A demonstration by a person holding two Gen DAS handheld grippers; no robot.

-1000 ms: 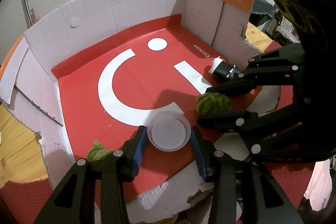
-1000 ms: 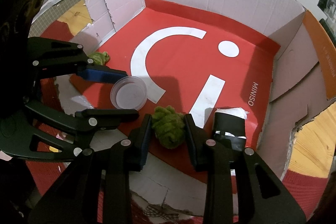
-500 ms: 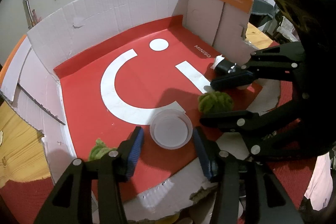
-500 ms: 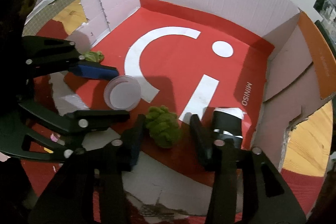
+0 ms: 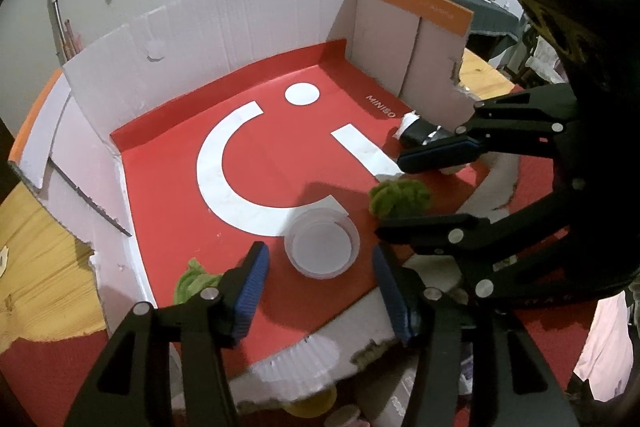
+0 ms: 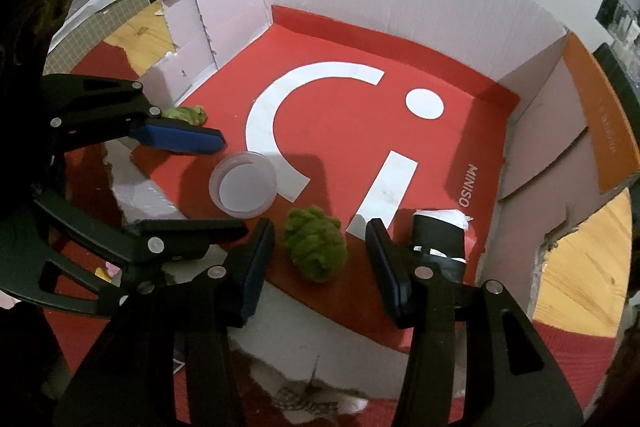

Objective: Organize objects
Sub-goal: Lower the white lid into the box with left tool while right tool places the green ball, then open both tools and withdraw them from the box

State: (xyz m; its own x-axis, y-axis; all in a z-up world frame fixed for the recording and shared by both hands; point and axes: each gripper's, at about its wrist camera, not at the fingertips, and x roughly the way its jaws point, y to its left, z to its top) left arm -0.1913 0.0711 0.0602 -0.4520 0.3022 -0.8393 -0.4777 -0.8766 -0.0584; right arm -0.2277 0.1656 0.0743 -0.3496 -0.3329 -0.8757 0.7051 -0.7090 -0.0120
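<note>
A clear round plastic dish [image 5: 321, 247] [image 6: 243, 184] lies on the red floor of an open cardboard box [image 5: 256, 163] [image 6: 344, 115]. My left gripper [image 5: 320, 287] [image 6: 200, 183] is open and empty, its jaws on either side of the dish and just short of it. A fuzzy green ball [image 5: 400, 195] [image 6: 316, 247] lies to the right of the dish. My right gripper [image 6: 320, 259] [image 5: 416, 187] is open and empty, its jaws standing wide of the ball. A black roll with white paper [image 5: 420, 135] [image 6: 438, 239] lies at the right wall.
A second green fuzzy piece [image 5: 194, 279] [image 6: 186, 114] lies at the box's front left corner. The box has white walls [image 5: 224, 27] at the back and sides and a torn low front edge [image 6: 280, 367]. A wooden tabletop [image 5: 36, 247] surrounds it.
Both grippers have opened wider and drawn back toward the box's front edge. The right one has let go of the green ball. The dish and ball stay on the box floor.
</note>
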